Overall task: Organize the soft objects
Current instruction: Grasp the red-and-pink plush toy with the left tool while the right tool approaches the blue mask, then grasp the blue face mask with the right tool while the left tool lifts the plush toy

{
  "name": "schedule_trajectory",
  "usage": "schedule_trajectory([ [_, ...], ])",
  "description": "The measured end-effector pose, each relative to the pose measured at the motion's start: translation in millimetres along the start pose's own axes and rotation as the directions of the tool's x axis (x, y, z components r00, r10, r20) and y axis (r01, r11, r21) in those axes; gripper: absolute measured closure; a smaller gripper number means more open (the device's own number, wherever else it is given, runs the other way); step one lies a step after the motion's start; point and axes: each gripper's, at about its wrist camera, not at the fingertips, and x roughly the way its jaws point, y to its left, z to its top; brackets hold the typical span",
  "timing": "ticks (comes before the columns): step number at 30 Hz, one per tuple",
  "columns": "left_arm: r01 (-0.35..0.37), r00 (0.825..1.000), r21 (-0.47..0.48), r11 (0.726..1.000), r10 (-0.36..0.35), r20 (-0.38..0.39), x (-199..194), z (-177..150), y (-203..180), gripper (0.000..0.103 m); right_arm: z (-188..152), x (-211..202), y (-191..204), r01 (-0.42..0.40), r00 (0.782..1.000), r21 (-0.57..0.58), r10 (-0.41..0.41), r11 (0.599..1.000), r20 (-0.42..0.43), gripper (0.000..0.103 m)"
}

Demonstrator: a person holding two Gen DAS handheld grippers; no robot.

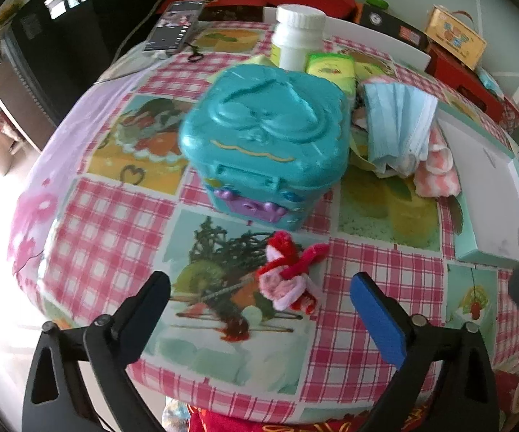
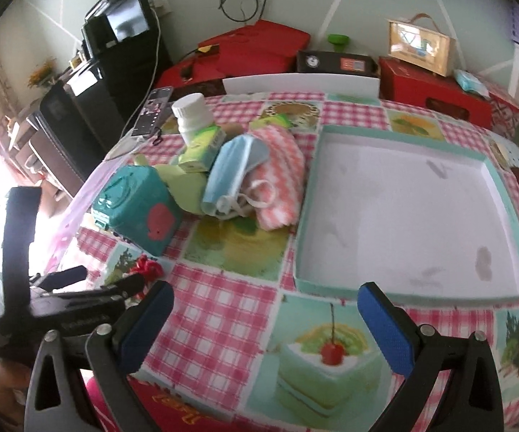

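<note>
A small red, pink and white soft bow toy (image 1: 288,273) lies on the checked tablecloth, just ahead of my open, empty left gripper (image 1: 259,309); it also shows in the right wrist view (image 2: 148,268). A blue face mask (image 1: 396,122) (image 2: 230,172) rests on a pink checked cloth (image 1: 436,169) (image 2: 281,187) in a pile. A shallow white tray with a teal rim (image 2: 396,216) (image 1: 482,187) sits at right. My right gripper (image 2: 265,320) is open and empty in front of the tray.
A teal plastic toy case (image 1: 263,144) (image 2: 137,205) stands mid-table. A white bottle (image 1: 299,36) (image 2: 191,115), green cartons (image 1: 331,68) (image 2: 202,151) and a phone (image 1: 173,25) lie behind. Red boxes (image 2: 436,86) stand beyond the table's far edge.
</note>
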Motion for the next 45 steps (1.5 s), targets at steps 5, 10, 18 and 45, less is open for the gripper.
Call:
schedule_trajectory([
  [5, 0.017, 1.0, 0.022, 1.0, -0.016, -0.024, 15, 6, -3, 0.02, 20, 13, 3, -0.026, 1.0, -0.003, 0.026, 1.0, -0.001, 0.008],
  [10, 0.043, 0.998, 0.036, 0.998, -0.041, -0.053, 33, 15, -2, 0.038, 31, 30, 9, -0.056, 0.998, -0.011, 0.056, 0.998, -0.036, 0.02],
  [18, 0.051, 0.998, 0.087, 0.995, -0.048, -0.028, 35, 18, -14, 0.068, 32, 42, 2, -0.063, 0.996, 0.027, 0.064, 0.998, -0.063, 0.024],
  [45, 0.222, 0.95, 0.141, 0.965, -0.247, 0.192, -63, 50, -23, 0.073, 87, 18, 4, -0.071, 0.995, -0.001, 0.071, 0.997, 0.064, 0.042],
])
